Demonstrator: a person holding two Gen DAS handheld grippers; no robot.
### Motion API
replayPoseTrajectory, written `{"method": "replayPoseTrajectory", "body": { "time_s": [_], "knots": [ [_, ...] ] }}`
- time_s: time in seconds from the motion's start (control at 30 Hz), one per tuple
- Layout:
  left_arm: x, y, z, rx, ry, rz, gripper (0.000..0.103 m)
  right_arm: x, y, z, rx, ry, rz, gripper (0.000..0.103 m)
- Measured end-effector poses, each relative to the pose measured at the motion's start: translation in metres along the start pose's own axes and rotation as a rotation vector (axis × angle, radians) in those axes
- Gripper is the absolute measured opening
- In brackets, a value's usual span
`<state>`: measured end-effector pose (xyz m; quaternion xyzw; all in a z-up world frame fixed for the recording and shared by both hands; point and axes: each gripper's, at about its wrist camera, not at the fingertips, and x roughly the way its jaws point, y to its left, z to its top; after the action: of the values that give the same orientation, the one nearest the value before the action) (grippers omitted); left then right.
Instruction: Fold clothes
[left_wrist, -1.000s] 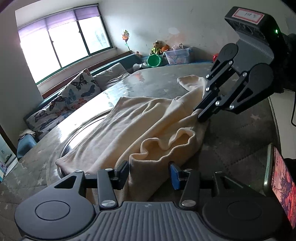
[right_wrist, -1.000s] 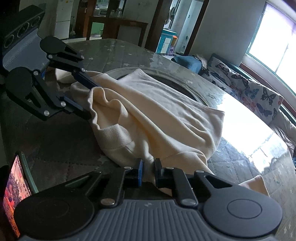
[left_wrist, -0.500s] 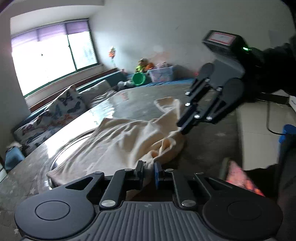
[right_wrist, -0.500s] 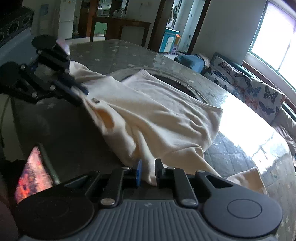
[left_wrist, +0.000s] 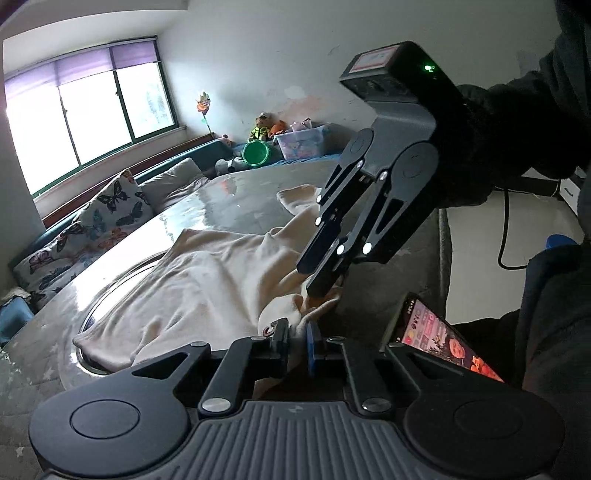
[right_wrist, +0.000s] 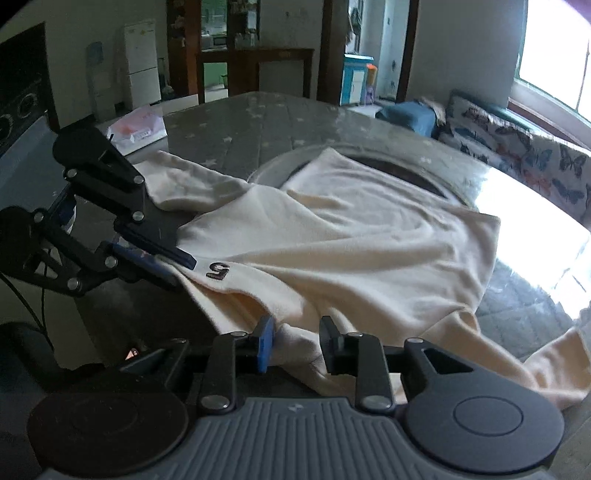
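Cream fleece, a long-sleeved garment (right_wrist: 362, 236), lies spread over the round glass-topped bench (right_wrist: 258, 122), filling the middle of both frames. One sleeve trails toward the upper left of the right wrist view, and the hem reaches the bright glare at the right. A dark mark like the figure 5 shows on the cloth just beside the left claw (right_wrist: 181, 271), which enters from the left edge of that view with its fingers together on the garment's near edge.

In the left wrist view the left claw (left_wrist: 297, 338) sits at the bottom centre, its jaws drawn in on a bunched fold of the cream cloth; they have just been closing, with the fabric between them. The right claw (left_wrist: 314, 280) comes down from the upper right of that frame, held by a dark sleeve (left_wrist: 517, 125), its tips pinched on the same bunched edge. In its own view the right claw (right_wrist: 295, 336) has cloth pressed between its blue pad and black pad.

A lit phone (left_wrist: 443, 343) leans at the bench's edge, lower right of the left wrist view. Butterfly-print cushions (left_wrist: 107, 214) line a bench seat under the window (left_wrist: 85, 107).
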<state>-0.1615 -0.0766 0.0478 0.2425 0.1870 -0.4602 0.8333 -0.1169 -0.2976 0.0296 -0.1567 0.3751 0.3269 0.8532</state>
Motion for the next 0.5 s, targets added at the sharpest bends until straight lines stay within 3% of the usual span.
{"method": "replayPoseTrajectory", "body": {
  "time_s": [0.13,0.37,0.5],
  "knots": [
    [0.001,0.0,-0.002,-0.007,0.004,-0.009,0.011,-0.007,0.0,-0.005,0.014,0.022,0.003,0.004],
    [0.003,0.0,-0.007,-0.036,0.022,-0.057,0.012,-0.03,0.008,-0.009,-0.006,0.064,0.062,0.004],
    [0.008,0.001,-0.009,-0.047,0.058,-0.065,0.014,-0.027,0.001,-0.011,0.033,0.073,0.102,0.011]
  ]
}}
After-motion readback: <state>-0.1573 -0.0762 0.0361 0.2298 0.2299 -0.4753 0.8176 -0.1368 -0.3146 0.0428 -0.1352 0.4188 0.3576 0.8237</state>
